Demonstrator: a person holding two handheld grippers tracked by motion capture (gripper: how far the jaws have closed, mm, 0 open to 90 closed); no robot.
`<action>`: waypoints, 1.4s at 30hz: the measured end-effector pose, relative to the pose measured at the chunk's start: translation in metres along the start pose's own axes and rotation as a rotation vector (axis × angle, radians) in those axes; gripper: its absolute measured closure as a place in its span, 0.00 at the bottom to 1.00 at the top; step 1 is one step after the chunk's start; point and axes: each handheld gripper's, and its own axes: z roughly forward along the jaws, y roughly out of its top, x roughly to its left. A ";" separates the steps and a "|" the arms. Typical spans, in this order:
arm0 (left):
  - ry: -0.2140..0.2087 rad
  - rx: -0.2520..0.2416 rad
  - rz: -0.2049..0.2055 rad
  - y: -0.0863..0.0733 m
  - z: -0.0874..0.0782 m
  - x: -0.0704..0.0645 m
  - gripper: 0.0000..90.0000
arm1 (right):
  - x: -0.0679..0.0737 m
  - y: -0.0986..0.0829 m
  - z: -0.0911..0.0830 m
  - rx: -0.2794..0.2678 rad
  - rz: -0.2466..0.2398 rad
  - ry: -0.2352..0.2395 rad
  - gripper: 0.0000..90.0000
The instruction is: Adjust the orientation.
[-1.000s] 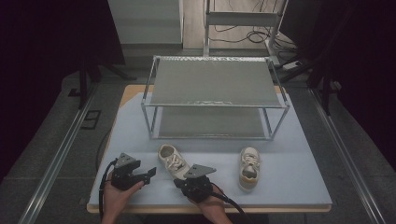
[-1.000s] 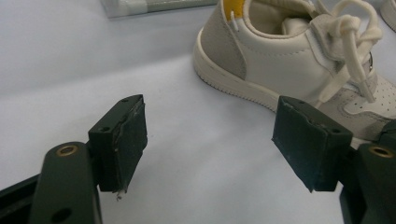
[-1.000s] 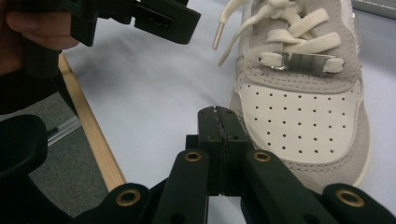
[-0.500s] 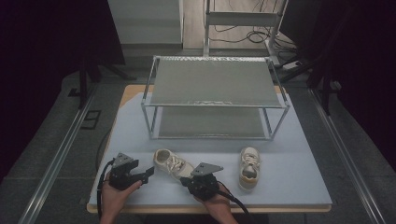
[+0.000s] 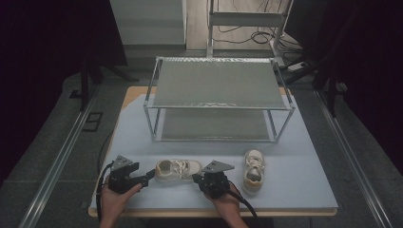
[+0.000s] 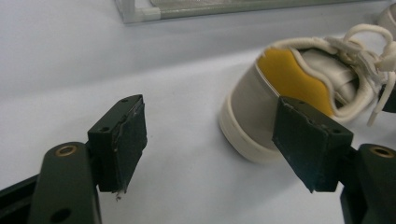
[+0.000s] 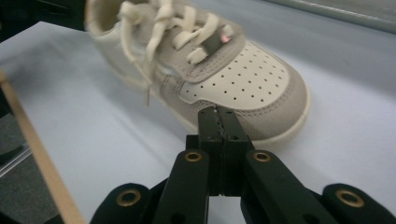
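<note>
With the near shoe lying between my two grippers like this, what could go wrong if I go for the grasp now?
The right hand-held gripper has its jaws shut at the toe of the near shoe, so it may only push the shoe rather than grip it. The left hand-held gripper is open with the heel off to one jaw's side, so closing could miss or clip the heel. Loose laces could snag a jaw.

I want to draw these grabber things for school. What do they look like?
Both are black. The left gripper and right gripper each carry a grey three-cornered plate and trail a black cable. Their jaws are flat black blocks on arms with brass-coloured rivets. Bare hands hold them.
</note>
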 end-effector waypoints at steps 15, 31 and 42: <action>-0.013 0.001 -0.001 0.000 0.000 -0.002 0.28 | -0.025 0.015 0.010 0.001 0.064 -0.084 0.99; -0.015 0.025 0.018 -0.001 0.008 -0.006 0.28 | -0.028 0.018 0.009 -0.015 0.039 -0.097 0.98; -0.015 0.024 0.016 -0.003 0.007 -0.003 0.28 | -0.018 0.014 -0.035 -0.076 -0.014 -0.086 0.97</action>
